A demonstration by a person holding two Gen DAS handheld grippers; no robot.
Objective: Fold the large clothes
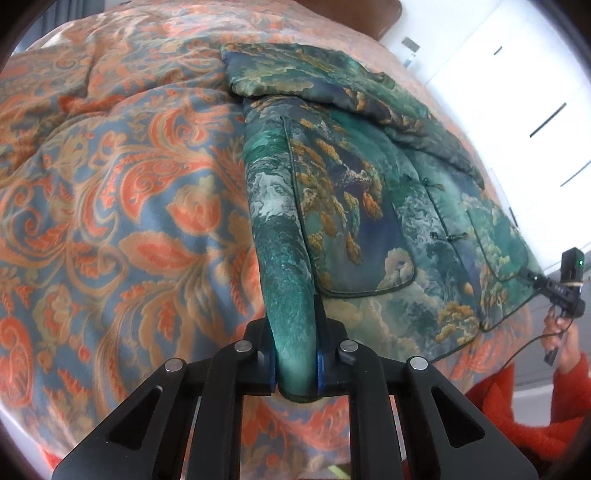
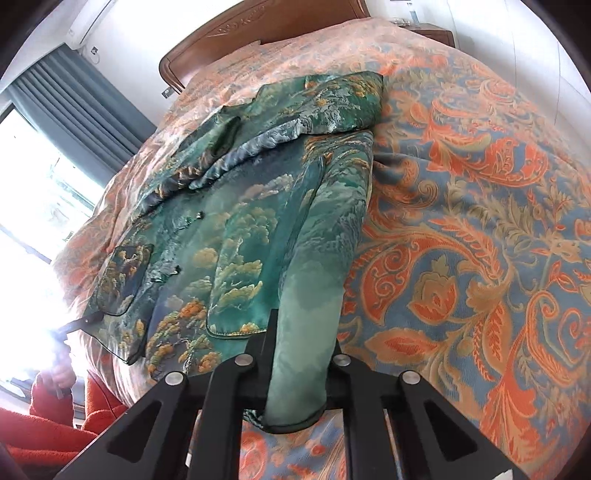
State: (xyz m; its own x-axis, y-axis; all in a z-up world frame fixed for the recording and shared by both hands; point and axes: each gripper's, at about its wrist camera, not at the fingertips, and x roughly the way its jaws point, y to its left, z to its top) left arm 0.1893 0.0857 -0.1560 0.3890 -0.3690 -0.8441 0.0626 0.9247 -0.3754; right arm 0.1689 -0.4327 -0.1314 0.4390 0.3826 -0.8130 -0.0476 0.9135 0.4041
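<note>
Green jacket (image 1: 369, 206) spread on a paisley bedspread (image 1: 122, 206), sleeves folded across its top. Left gripper (image 1: 295, 354): fingers closed on one bottom corner of the hem, cloth bunched between the pads and running forward from the fingertips. Right gripper (image 2: 299, 354): fingers likewise clamped on the opposite hem corner. Left view alone shows white cabinets (image 1: 524, 92) to the right of its fingers, plus the right gripper at the far corner. Right view alone shows a wooden headboard (image 2: 258, 29) beyond the fingers and a curtain (image 2: 74, 107) to their left.
</note>
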